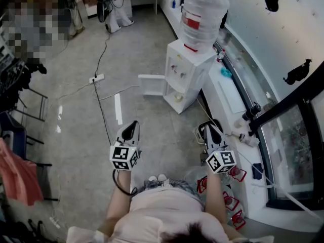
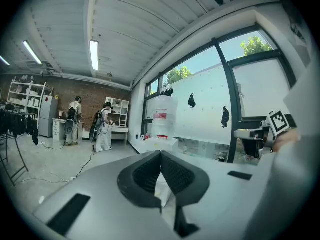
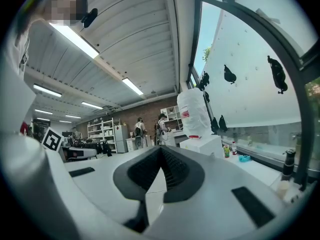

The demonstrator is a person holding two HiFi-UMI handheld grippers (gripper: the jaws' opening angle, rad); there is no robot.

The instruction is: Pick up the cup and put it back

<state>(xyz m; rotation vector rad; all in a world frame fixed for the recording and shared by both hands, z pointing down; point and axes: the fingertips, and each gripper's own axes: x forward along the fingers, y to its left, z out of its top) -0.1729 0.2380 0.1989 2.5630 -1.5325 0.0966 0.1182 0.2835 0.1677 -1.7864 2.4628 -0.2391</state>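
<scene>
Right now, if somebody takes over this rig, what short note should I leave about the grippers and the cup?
Left gripper: shut, holding nothing.
Right gripper: shut, holding nothing.
Both are held over the floor and point toward the water dispenser, whose lower door stands open.
Cup: cannot be made out for certain in any view.
Done: nothing that shows.
Left: find the cup, pick it up, put it back.

A smooth grey floor throws back the lights with a dull sheen. The water dispenser pairs a white plastic cabinet with a clear plastic bottle. The left tool and right tool show matt shells and ribbed black pads.
</scene>
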